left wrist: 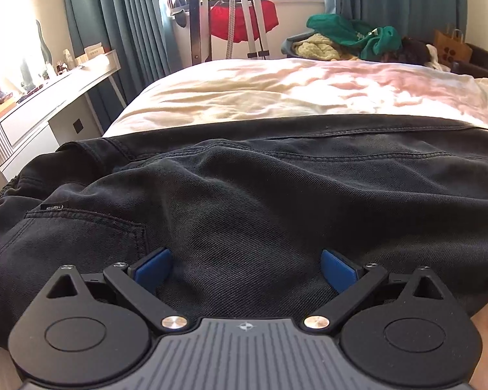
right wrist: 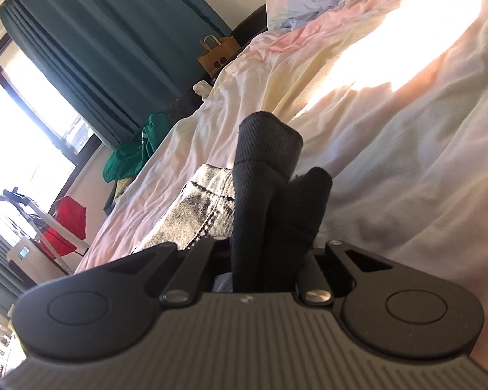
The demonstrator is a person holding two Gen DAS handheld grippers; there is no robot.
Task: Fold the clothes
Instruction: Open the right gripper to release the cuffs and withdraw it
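Black jeans sprawled across bed's near edge, heavy, stiff-ish denim, so grab seams/hems: right gripper clamped on a bunched fold, left gripper spread wide, empty.

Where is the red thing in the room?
The red cloth hangs by the window past the far end of the bed, behind a silver tripod, left of the green clothes.

Home bedroom, rumpled bed, teal curtains, laundry basket
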